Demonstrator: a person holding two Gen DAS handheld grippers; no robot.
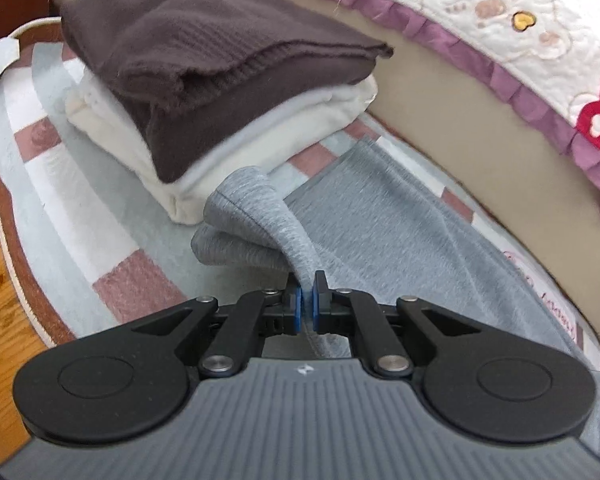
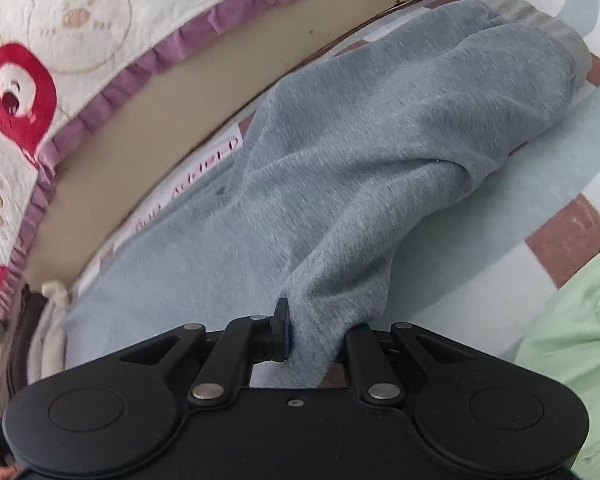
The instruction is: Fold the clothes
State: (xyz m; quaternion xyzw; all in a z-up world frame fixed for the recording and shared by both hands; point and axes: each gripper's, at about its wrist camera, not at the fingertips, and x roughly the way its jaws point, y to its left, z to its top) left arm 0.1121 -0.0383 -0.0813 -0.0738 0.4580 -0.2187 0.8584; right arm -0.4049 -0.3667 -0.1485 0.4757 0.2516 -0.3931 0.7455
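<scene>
Grey sweatpants (image 1: 380, 232) lie spread on a striped rug (image 1: 80, 208) beside a bed. My left gripper (image 1: 308, 300) is shut on a pinched fold at their ribbed waistband, and the cloth bunches up just ahead of the blue pads. In the right wrist view the sweatpants (image 2: 380, 140) stretch away to their ribbed cuffs (image 2: 540, 28) at the top right. My right gripper (image 2: 312, 336) is shut on a thick fold of the same cloth. That fold drapes over the right finger and hides it, leaving only the left pad (image 2: 285, 336) visible.
A folded stack stands just left of the waistband: a brown knit (image 1: 204, 60) on white garments (image 1: 260, 132). The beige bed base (image 1: 460, 120) and a quilt (image 1: 500, 8) border the far side. A light green garment (image 2: 580, 320) lies at the right. Wooden floor (image 1: 0, 300) shows past the rug's edge.
</scene>
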